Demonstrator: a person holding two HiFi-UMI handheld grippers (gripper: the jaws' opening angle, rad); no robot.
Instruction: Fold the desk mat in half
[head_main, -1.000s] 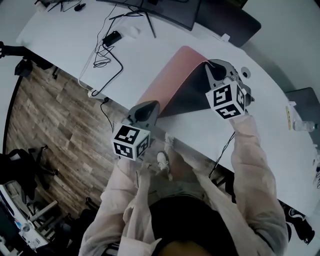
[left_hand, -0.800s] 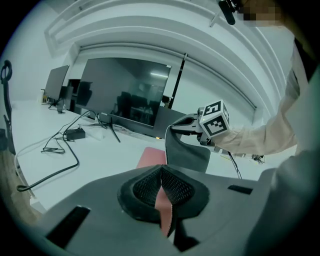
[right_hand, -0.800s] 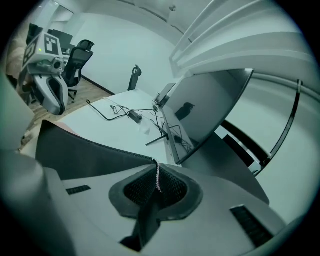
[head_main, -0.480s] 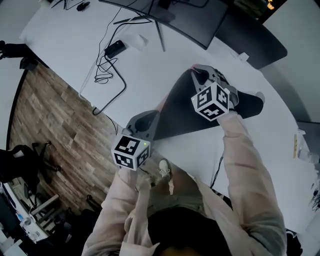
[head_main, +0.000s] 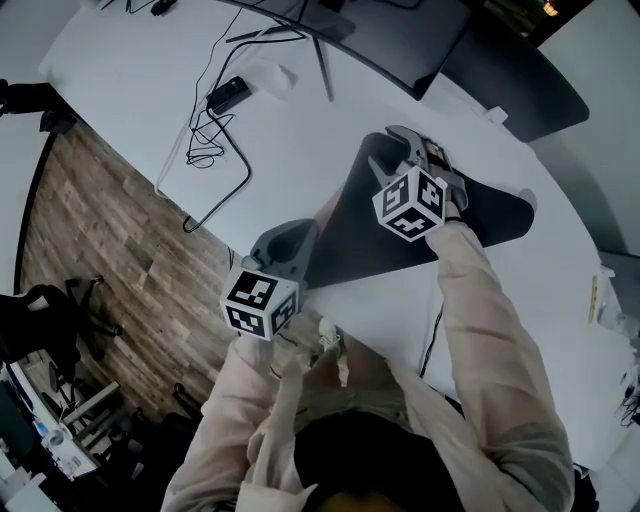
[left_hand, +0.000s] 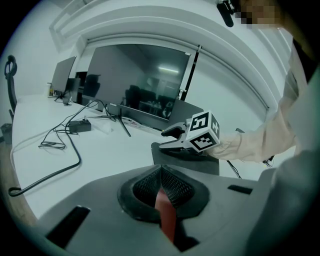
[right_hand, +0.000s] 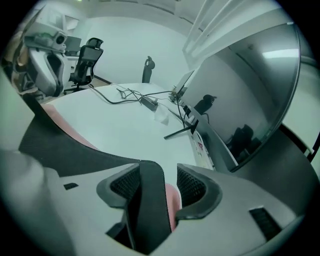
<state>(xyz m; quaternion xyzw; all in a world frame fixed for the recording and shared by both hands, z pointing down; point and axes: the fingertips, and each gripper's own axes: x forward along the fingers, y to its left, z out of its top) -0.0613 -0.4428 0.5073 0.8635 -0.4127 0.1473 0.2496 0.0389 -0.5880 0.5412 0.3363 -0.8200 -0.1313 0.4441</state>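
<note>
We reach out with both sleeved arms. Our left gripper sits at the desk mat's 8 o'clock corner, clamped tight on its pink edge. Our right gripper, at 12 o'clock, tilts down; its jaws have just been opening, and the mat's edge stands loose between them. The mat lies dark side up on the white counter. A monitor stands at 12 o'clock and a cable at 10.
</note>
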